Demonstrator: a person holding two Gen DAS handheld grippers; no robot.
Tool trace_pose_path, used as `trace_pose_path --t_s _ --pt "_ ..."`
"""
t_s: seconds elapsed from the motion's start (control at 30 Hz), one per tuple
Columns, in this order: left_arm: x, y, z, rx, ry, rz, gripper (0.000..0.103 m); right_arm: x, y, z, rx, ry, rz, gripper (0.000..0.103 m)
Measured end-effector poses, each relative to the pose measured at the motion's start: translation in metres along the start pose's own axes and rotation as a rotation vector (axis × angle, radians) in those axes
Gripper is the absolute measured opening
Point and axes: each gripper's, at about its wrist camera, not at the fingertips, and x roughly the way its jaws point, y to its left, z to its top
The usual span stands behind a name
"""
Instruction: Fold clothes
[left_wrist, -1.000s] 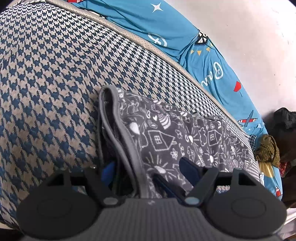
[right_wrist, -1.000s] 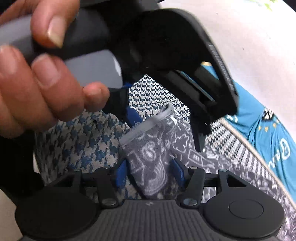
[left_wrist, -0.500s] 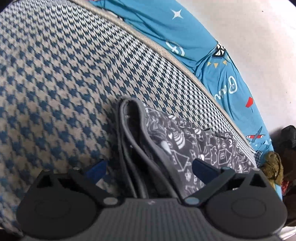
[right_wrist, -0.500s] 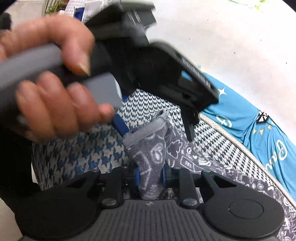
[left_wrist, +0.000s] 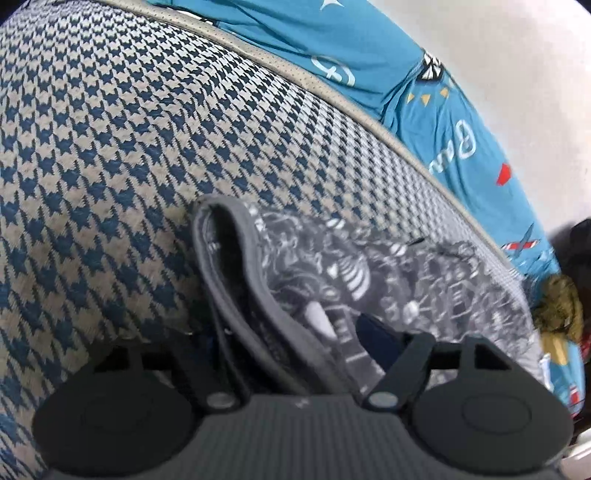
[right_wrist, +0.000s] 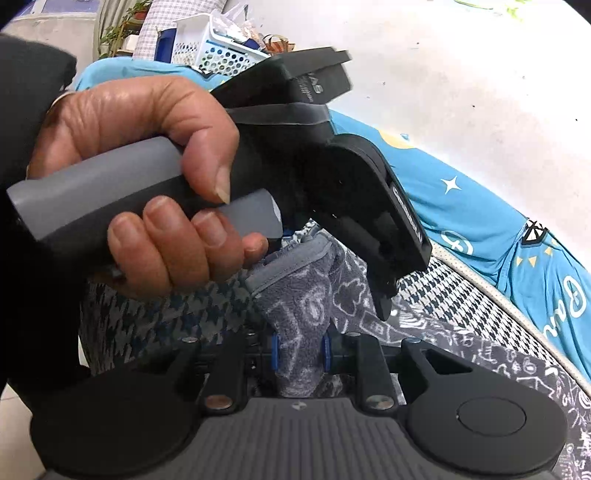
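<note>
Grey printed garment (left_wrist: 369, 280) lying on houndstooth cushion (left_wrist: 110, 147); waistband (left_wrist: 236, 266) being enclosed by left gripper (left_wrist: 303, 332), jaws closing, not yet pressing; corner being clamped tight by right gripper (right_wrist: 299, 350), likely for lifting both ends into fold

The houndstooth mattress (left_wrist: 110, 155) is lying bare to the left and far side of the grey printed garment (left_wrist: 369, 266). The left gripper (right_wrist: 332, 206) and hand (right_wrist: 147, 206) are crowding the space right above the right gripper (right_wrist: 300, 350), and the blue sheet (left_wrist: 461, 122) is bunching along the far edge.
</note>
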Motion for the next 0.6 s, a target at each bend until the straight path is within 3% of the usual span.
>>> trace_pose_path --t_s 0.13,0.3,0.6 --pt "0.001 -0.005 -0.005 0.030 -0.028 0.015 0.057 -0.004 -0.005 0.000 0.010 -0.007 0.005 0.022" --pt "-0.002 -0.003 -0.007 -0.020 -0.053 -0.037 0.039 -0.010 -0.011 0.003 0.029 -0.033 -0.002 0.022" --pt "-0.035 -0.060 -0.001 0.061 -0.165 -0.073 0.035 -0.053 -0.050 0.019 0.040 -0.158 -0.101 0.021"
